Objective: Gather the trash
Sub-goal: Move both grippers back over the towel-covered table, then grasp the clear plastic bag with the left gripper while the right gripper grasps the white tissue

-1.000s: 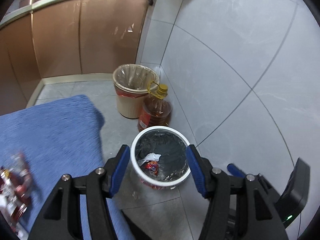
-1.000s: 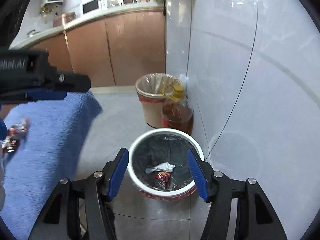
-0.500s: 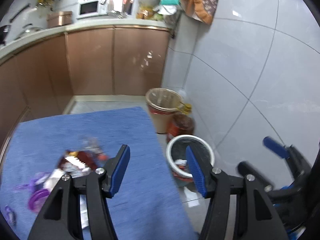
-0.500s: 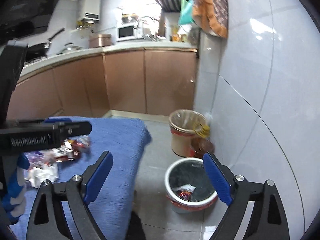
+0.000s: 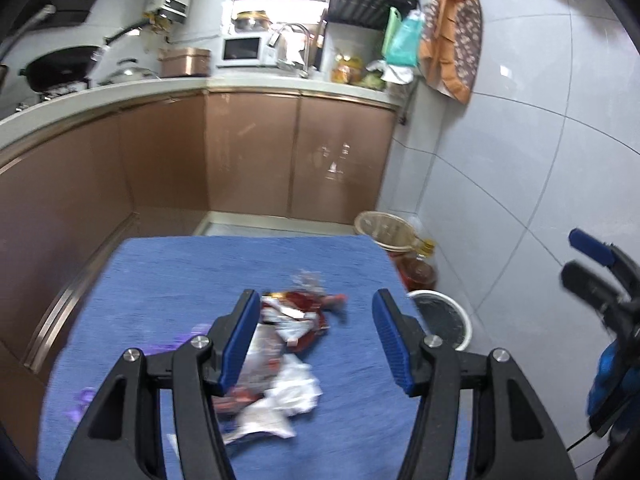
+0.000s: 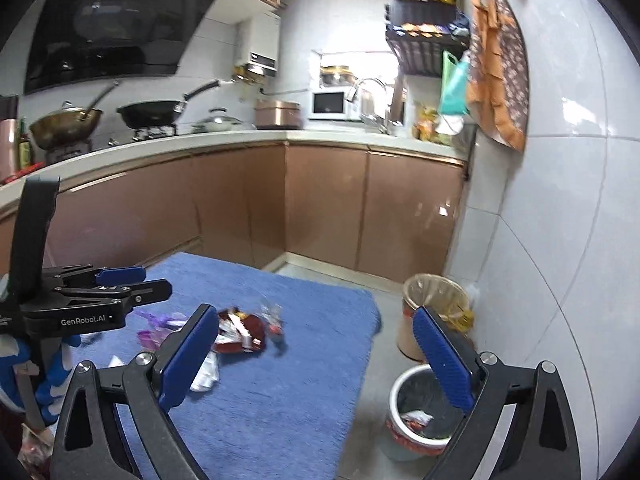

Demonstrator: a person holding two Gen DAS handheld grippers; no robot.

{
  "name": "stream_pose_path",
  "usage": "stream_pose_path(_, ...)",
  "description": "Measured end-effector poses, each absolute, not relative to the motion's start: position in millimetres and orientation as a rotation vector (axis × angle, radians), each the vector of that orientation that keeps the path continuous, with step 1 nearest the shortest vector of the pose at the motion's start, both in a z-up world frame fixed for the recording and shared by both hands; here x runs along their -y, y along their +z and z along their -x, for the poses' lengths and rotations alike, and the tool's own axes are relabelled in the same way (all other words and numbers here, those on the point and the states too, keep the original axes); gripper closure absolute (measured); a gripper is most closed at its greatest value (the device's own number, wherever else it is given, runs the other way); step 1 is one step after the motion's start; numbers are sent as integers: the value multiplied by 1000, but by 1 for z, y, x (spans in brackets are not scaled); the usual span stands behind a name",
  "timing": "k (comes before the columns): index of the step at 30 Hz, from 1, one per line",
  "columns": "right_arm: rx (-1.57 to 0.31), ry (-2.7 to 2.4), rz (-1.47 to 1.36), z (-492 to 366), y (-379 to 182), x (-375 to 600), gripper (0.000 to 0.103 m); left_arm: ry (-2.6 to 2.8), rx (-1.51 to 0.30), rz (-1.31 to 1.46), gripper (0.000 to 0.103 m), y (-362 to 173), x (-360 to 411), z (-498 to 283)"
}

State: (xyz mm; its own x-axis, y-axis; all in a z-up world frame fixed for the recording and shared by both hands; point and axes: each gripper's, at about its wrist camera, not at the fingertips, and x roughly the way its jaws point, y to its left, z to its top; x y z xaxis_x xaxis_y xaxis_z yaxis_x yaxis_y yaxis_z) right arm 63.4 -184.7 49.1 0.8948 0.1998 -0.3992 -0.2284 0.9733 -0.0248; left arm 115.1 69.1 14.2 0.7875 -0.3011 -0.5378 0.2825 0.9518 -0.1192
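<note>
A pile of wrappers lies on the blue cloth-covered table [image 5: 168, 280]: a red wrapper [image 5: 304, 312], a white crumpled one [image 5: 288, 396] and purple scraps [image 5: 88, 398]. My left gripper [image 5: 316, 338] is open and empty, hovering above the pile. My right gripper [image 6: 320, 356] is open and empty, above the table's right edge; the wrappers [image 6: 240, 330] lie ahead to its left. The white trash bin [image 6: 416, 412] with a black liner stands on the floor right of the table and holds some wrappers. It also shows in the left wrist view [image 5: 444, 316].
A beige bin [image 6: 434, 296] with a bag and an oil bottle [image 5: 418, 268] stand by the tiled wall beyond the white bin. Brown kitchen cabinets [image 5: 248, 160] run behind the table. The left gripper's body [image 6: 80, 304] shows at the left of the right wrist view.
Both grippers have risen and swung left from over the white bin to above the blue table. The right gripper's jaws have opened wider. The wrapper pile has come into view.
</note>
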Motion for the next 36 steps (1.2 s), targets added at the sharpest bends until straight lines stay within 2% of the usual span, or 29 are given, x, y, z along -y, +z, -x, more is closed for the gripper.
stream_pose_path(6,-423,336,34,-70,53,166,6,-252,-575,33,46,17,-127,-107)
stream_pose_path(9,-464,379,40,-81,43,157,15,-246,-597,62,46,8,-147,-112)
stream_pose_path(11,-505,415,45,-89,31,150,26,-261,-627,84,47,-3,-154,-116)
stream_pose_path(15,-597,474,54,-108,0,136,39,-316,-701,76,47,-31,-146,-130)
stream_pose_path(24,-755,624,99,-134,-67,105,41,-424,-843,-44,47,-87,-100,-160)
stream_pose_path(25,-771,635,107,-136,-75,101,41,-423,-855,-52,49,-91,-98,-165)
stream_pose_path(29,-823,667,107,-146,-98,94,41,-435,-910,-84,66,-106,-90,-186)
stream_pose_path(33,-871,705,88,-160,-118,86,44,-442,-955,-115,75,-119,-82,-198)
stream_pose_path(35,-886,727,84,-166,-125,81,46,-451,-970,-117,87,-123,-80,-201)
stream_pose_path(36,-892,734,81,-169,-127,80,46,-451,-977,-112,90,-126,-80,-203)
